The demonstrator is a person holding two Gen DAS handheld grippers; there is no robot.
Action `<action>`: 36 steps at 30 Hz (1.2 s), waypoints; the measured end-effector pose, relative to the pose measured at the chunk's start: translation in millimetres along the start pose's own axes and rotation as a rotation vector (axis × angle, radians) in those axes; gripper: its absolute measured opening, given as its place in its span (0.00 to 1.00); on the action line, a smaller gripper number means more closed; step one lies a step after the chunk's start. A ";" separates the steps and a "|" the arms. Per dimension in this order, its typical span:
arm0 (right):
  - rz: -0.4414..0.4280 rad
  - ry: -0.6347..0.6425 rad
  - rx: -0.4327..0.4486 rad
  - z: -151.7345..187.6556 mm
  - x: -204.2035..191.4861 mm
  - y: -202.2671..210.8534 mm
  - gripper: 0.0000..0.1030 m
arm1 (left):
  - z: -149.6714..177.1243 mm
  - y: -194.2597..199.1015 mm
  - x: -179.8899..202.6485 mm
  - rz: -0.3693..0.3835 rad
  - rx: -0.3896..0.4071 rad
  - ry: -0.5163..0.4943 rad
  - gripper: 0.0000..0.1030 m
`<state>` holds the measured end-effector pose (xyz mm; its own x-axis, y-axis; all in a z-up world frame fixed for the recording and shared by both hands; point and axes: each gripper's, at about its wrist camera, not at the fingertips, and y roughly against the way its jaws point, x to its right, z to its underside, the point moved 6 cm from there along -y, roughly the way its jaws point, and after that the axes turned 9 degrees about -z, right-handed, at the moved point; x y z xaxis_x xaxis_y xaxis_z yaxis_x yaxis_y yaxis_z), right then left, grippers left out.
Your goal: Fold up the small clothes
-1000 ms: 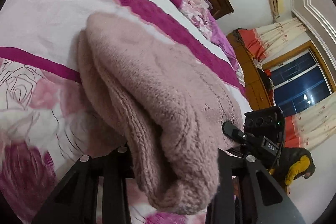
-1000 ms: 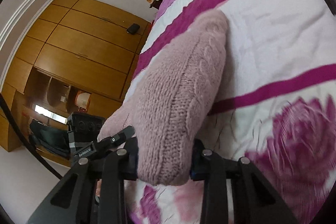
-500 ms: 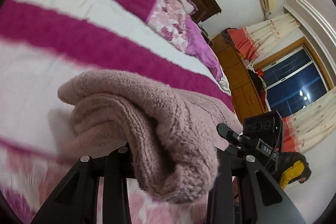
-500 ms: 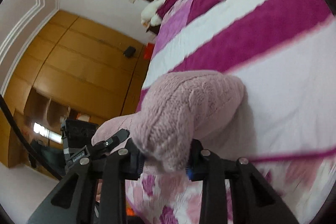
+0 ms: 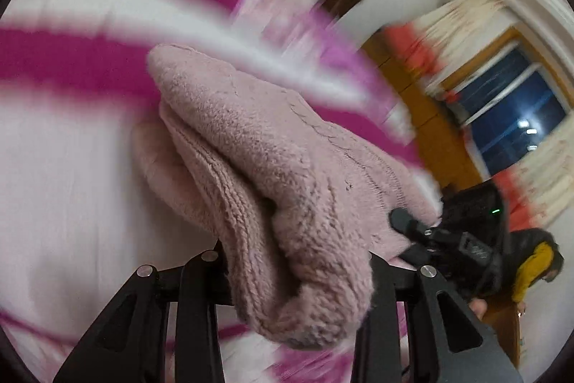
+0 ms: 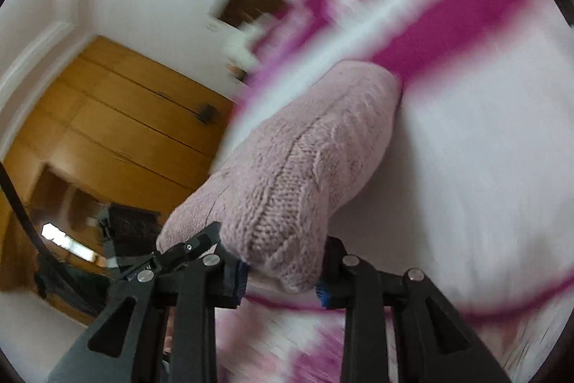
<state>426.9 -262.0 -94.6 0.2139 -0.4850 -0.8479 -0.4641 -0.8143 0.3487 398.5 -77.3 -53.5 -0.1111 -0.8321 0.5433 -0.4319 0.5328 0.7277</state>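
Observation:
A dusty-pink knitted garment (image 5: 272, 174) with a fleecy lining is held doubled over above the bed. My left gripper (image 5: 297, 279) is shut on one end of it, a thick roll of knit bulging between the jaws. My right gripper (image 6: 283, 268) is shut on the other end of the garment (image 6: 297, 167), its cable-knit side up. The right gripper shows at the right of the left wrist view (image 5: 448, 239), and the left gripper shows at the left of the right wrist view (image 6: 158, 253). The fingertips are hidden in the fabric.
The bed (image 5: 64, 196) carries a white cover with magenta stripes and rose prints, blurred by motion. A wooden wardrobe (image 6: 118, 131) stands left of the bed. A dark window (image 5: 513, 117) with orange and cream curtains is on the other side.
Both grippers have swung forward and up along the bed with the garment still clamped. The far fold of the garment has stretched out again and the background is now motion-blurred.

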 end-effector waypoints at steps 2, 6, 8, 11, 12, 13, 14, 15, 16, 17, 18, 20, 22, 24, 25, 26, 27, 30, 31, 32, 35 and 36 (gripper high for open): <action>0.018 -0.053 -0.027 34.7 35.6 -6.5 0.26 | 35.8 -29.0 -26.9 -0.017 -0.079 0.066 0.09; 0.011 -0.071 0.012 46.1 32.1 1.5 0.22 | 58.0 -19.7 -32.0 0.060 -0.015 0.108 0.09; 0.031 -0.030 0.003 46.8 20.1 2.6 0.21 | 60.0 -16.3 -31.6 0.048 -0.009 0.122 0.09; 0.013 -0.041 0.016 48.5 16.2 9.1 0.21 | 63.5 -7.5 -26.5 0.041 -0.004 0.103 0.09; 0.004 -0.054 0.019 51.5 16.4 11.9 0.21 | 64.8 -4.1 -21.8 0.033 -0.005 0.094 0.09; -0.003 -0.063 0.021 54.7 15.6 15.3 0.21 | 60.1 -2.1 -15.1 0.026 -0.006 0.086 0.09; -0.007 -0.062 0.020 56.7 14.5 17.8 0.21 | 58.9 1.3 -10.9 0.016 -0.007 0.075 0.09; -0.009 -0.054 0.021 61.4 11.3 21.2 0.20 | 59.1 3.6 -6.8 0.008 -0.011 0.062 0.09; -0.015 -0.047 0.024 64.6 7.8 25.1 0.20 | 61.2 5.8 -4.4 0.005 -0.013 0.054 0.09; -0.020 -0.048 0.027 67.5 5.3 28.3 0.20 | 64.8 7.9 -0.4 0.004 -0.016 0.048 0.09; -0.028 -0.058 0.030 73.3 4.1 33.6 0.20 | 69.5 11.2 2.8 0.004 -0.019 0.043 0.09; -0.040 -0.069 0.034 83.4 4.7 39.1 0.20 | 82.3 17.3 8.3 -0.004 -0.022 0.030 0.09; -0.045 -0.076 0.030 96.5 3.9 45.8 0.20 | 94.8 22.2 12.5 -0.020 -0.022 0.009 0.09; -0.044 -0.078 0.025 109.3 1.9 51.1 0.20 | 109.4 28.4 15.2 -0.035 -0.015 -0.013 0.09; -0.040 -0.076 0.020 116.2 0.2 53.6 0.20 | 116.5 31.2 15.6 -0.044 -0.012 -0.022 0.09; -0.034 -0.070 0.018 122.8 -0.6 56.4 0.20 | 122.0 33.0 17.1 -0.055 -0.009 -0.031 0.09; -0.027 -0.068 0.016 124.8 -0.4 55.8 0.20 | 125.2 33.2 18.6 -0.067 -0.007 -0.036 0.09; -0.016 -0.078 0.015 131.9 4.9 59.4 0.20 | 131.2 35.9 19.9 -0.088 -0.002 -0.052 0.09; -0.014 -0.083 0.015 131.4 6.8 58.8 0.20 | 133.3 36.8 20.1 -0.088 -0.003 -0.058 0.09; -0.012 -0.088 0.014 131.4 9.3 58.8 0.20 | 135.3 37.2 19.6 -0.090 -0.005 -0.064 0.09; -0.010 -0.093 0.009 136.7 16.3 59.7 0.20 | 135.5 34.5 20.3 -0.099 -0.007 -0.075 0.10; -0.009 -0.092 0.008 135.1 17.2 57.5 0.20 | 135.5 33.5 20.4 -0.103 -0.007 -0.079 0.10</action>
<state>287.8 -274.1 -143.0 0.1386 -0.4457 -0.8844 -0.4697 -0.8158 0.3375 260.5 -97.2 -74.8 -0.1364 -0.8918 0.4313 -0.4381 0.4448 0.7812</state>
